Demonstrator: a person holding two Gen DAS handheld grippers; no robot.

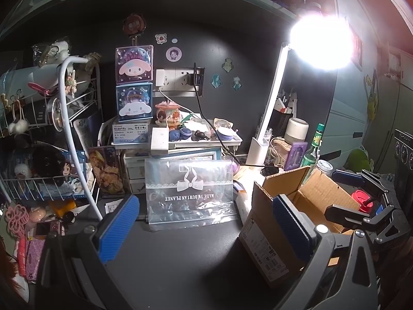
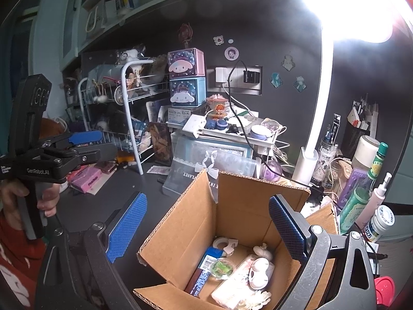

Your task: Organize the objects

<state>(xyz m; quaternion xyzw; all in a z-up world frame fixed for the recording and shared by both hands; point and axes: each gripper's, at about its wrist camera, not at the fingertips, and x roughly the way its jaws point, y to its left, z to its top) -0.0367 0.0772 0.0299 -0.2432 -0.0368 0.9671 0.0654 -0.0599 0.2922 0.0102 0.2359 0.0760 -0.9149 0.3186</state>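
Observation:
An open cardboard box (image 2: pixel 240 201) stands on the dark desk; inside lie a blue packet (image 2: pixel 206 266), a small clear tub with green contents (image 2: pixel 222 268), white trinkets (image 2: pixel 259 268) and a pale packet. My right gripper (image 2: pixel 206 227) is open and empty, held above the box mouth. The box also shows at the right of the left wrist view (image 1: pixel 304 199). My left gripper (image 1: pixel 206 224) is open and empty above the desk, just left of the box, facing a clear plastic bag with a bow print (image 1: pixel 191 191). The left gripper also shows in the right wrist view (image 2: pixel 85 142).
A white wire rack (image 1: pixel 51 139) full of trinkets stands at left. Stacked character boxes (image 1: pixel 134 87) and a cluttered small shelf (image 1: pixel 196 134) sit behind. A lit desk lamp (image 1: pixel 268 118), bottles (image 2: pixel 371 180) and jars crowd the right. Pink items (image 2: pixel 85 180) lie at left.

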